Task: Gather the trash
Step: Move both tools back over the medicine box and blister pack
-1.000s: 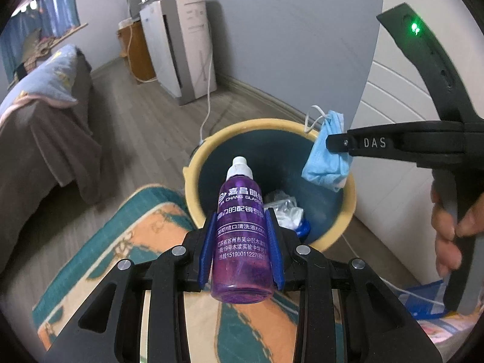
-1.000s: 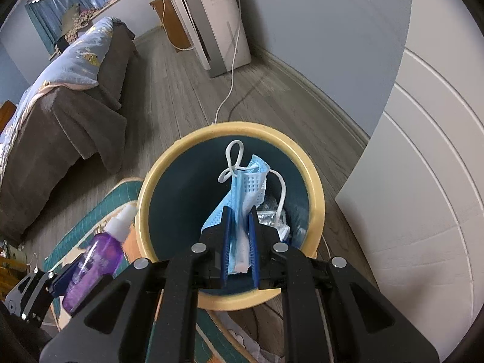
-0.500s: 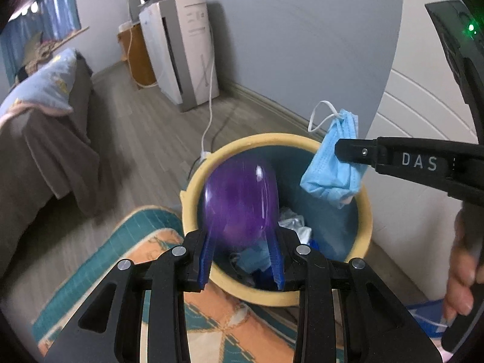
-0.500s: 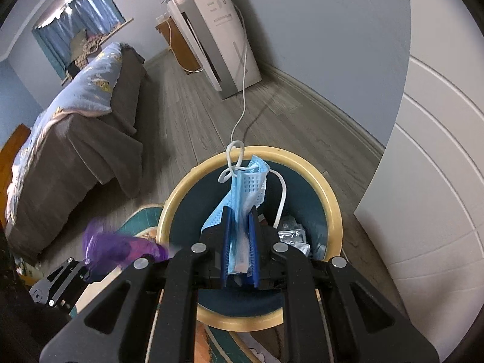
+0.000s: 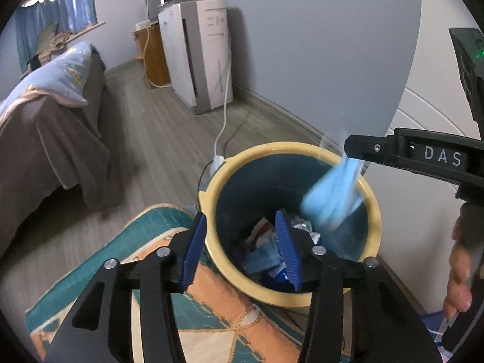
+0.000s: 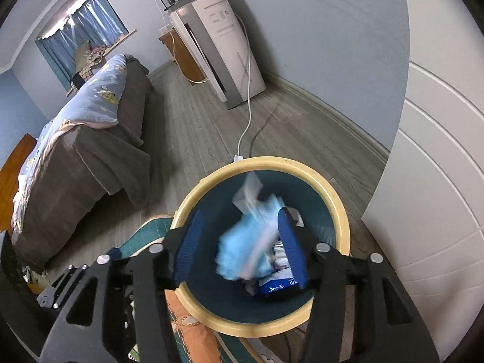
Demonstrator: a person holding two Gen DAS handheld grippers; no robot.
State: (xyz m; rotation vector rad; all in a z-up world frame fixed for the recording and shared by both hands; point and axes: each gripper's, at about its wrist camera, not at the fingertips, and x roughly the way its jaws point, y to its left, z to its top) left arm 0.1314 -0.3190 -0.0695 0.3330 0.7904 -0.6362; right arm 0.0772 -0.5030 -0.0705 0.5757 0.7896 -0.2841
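Both the left gripper and right gripper are opening, nothing gripped; the blurred face mask is seen above the bin, long axis unclear.

A home bedroom: a bed under a brown cover and a printed quilt, a curtained window, grey wood floor, a patterned rug, 1 tall white appliance by the blue-grey wall and a yellow-rimmed bin.
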